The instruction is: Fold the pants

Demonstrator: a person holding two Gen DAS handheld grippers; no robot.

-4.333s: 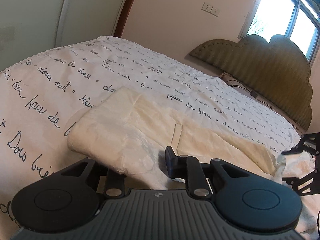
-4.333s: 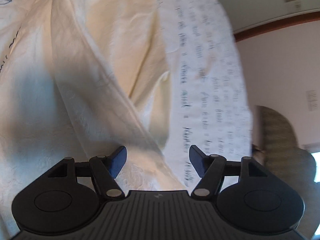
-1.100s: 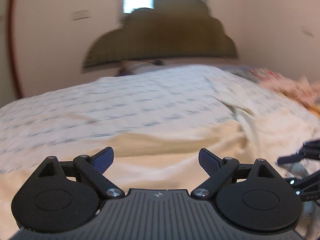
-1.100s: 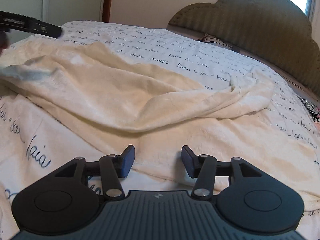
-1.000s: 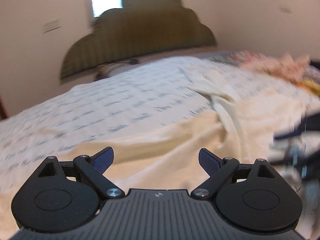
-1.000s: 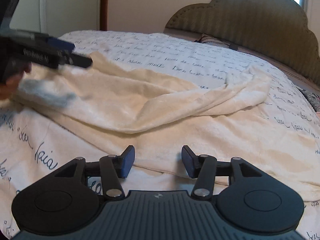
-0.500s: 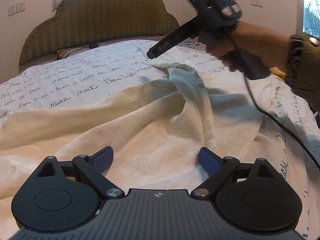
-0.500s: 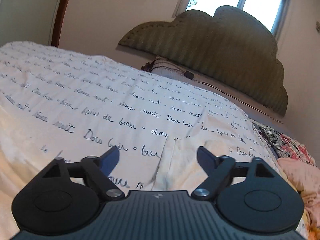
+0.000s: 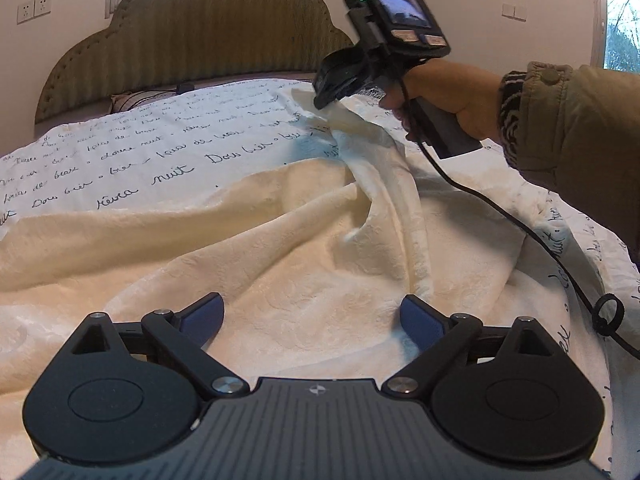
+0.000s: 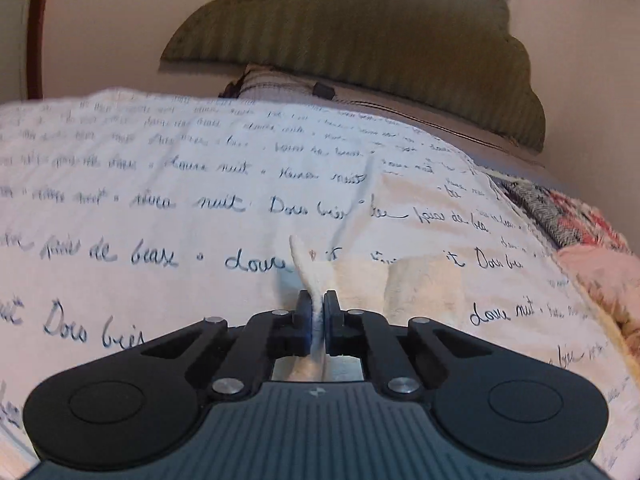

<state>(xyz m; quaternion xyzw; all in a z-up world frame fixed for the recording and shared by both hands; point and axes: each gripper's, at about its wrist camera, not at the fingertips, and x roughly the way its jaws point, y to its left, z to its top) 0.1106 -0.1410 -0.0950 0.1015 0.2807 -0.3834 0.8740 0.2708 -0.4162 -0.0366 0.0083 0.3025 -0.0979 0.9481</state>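
While the left tongs (image 9: 312, 316) hang with their blue pads wide apart at the bottom of the left wrist view, the cream pants (image 9: 280, 248) spread rumpled across the middle of that frame, just beyond the pads; whether the pads touch the cloth I cannot tell. The pants lie on the bed (image 9: 132, 160), whose white cover carries dark script. At the upper right of the frame, the right tongs (image 9: 320, 98) pinch a corner of the pants and lift it into a ridge, held by a hand (image 9: 448, 96) in an olive sleeve, with a black cable (image 9: 520, 224) trailing down the right side. In the right wrist view, low and central, the right tongs are clamped together on a thin fold of cream cloth. A green headboard (image 10: 360, 28) fills the top of that frame.
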